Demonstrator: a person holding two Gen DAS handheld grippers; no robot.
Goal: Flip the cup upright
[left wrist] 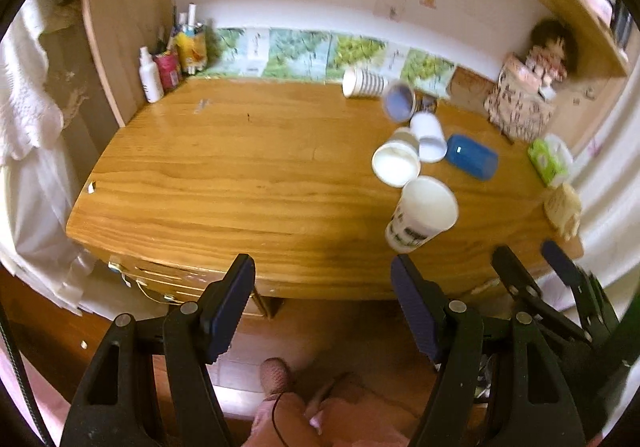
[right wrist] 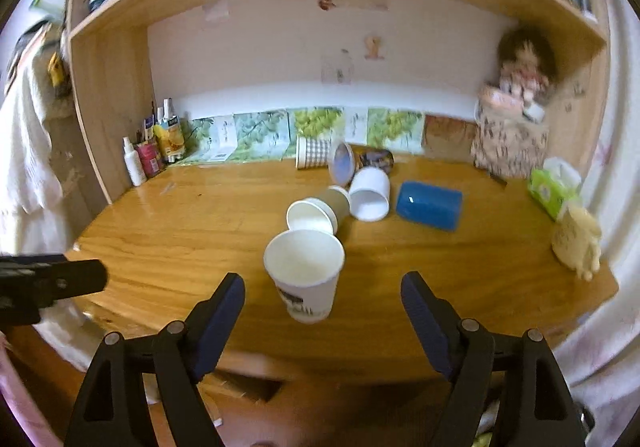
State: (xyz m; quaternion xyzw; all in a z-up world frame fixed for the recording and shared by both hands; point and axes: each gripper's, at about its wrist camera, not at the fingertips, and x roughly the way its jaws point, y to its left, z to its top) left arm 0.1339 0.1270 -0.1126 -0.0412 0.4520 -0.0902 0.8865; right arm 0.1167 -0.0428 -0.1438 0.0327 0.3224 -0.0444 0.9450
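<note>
A white paper cup with dark print [right wrist: 306, 279] stands upright near the front edge of the wooden desk [right wrist: 460, 279]; it also shows in the left wrist view [left wrist: 422, 213]. Behind it several cups lie on their sides: a brown cup with a white inside [right wrist: 316, 213], a white cup [right wrist: 370, 195], a blue cup [right wrist: 430, 205], a picture-printed cup [right wrist: 360, 161] and a checked cup [right wrist: 312, 152]. My right gripper [right wrist: 323, 309] is open and empty, just in front of the upright cup. My left gripper [left wrist: 323, 289] is open and empty, off the desk's front edge. The right gripper shows in the left wrist view [left wrist: 532, 267].
Bottles and cans [right wrist: 154, 151] stand at the back left. A doll [right wrist: 516, 103] sits at the back right. A green tissue pack [right wrist: 554, 183] and a pale soft toy [right wrist: 578, 239] lie at the right edge. Shelves rise above the desk.
</note>
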